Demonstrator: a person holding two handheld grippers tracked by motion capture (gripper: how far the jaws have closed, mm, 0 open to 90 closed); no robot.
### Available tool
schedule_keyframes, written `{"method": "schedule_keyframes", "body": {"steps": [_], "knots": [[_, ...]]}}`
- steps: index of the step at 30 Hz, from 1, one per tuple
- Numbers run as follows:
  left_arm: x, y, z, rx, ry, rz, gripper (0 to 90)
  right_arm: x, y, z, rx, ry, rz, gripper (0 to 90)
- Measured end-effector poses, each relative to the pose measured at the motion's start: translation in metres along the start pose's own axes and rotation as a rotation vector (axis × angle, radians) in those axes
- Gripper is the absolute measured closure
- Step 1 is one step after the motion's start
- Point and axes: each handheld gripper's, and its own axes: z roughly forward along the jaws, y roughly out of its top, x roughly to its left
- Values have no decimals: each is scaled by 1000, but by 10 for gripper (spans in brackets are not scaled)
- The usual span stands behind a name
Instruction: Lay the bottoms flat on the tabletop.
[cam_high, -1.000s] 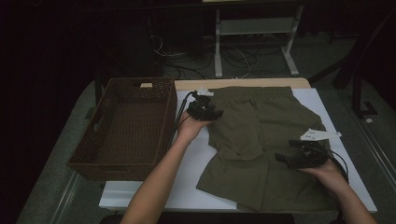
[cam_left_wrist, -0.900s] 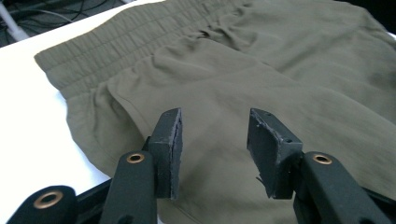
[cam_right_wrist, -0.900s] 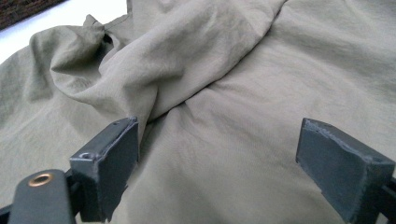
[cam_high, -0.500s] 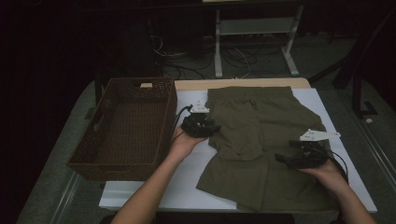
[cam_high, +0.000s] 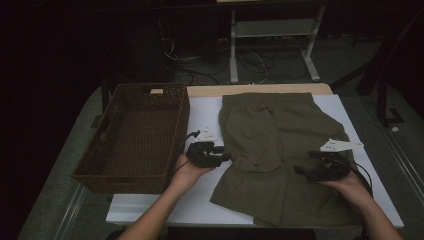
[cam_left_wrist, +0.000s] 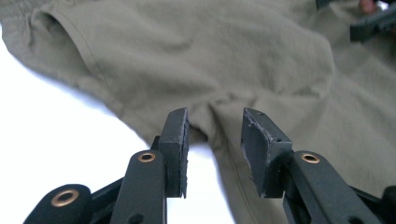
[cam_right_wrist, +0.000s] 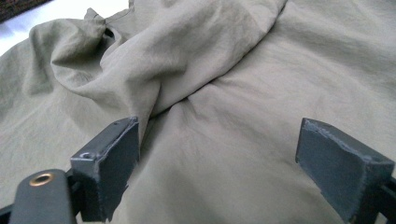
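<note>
A dark brown woven wicker basket (cam_high: 132, 135) with low walls stands just to the left of the left gripper (cam_high: 227, 157), on the white table top (cam_high: 205, 112), well apart from the right gripper (cam_high: 300, 172). Nothing lies between either gripper and the cloth.

The olive-green fabric shorts (cam_high: 272, 145) are spread flat to the right of the left gripper, waistband at the far end and legs toward the person. Their left edge lies right at the left gripper's tips, and the right gripper rests over the right leg. The cloth is matte and soft, with a stitched seam and a pocket opening along the side.

In the left gripper view, the left gripper (cam_left_wrist: 214, 140) has its jaws partly open, with a modest gap, and the puckered edge of the shorts (cam_left_wrist: 210, 60) where the seam meets the white table top (cam_left_wrist: 56, 140) sits just beyond the gap; nothing is pinched. In the right gripper view, the right gripper (cam_right_wrist: 219, 163) has its jaws spread wide over the shorts (cam_right_wrist: 224, 116), holding nothing; a raised, rumpled fold runs away from just beyond its left jaw.
</note>
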Motion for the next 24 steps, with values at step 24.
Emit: {"method": "schedule_keyframes", "body": {"steps": [24], "knots": [[15, -4, 42, 90, 57, 57, 637, -2, 1, 2, 8, -2, -9, 137]]}}
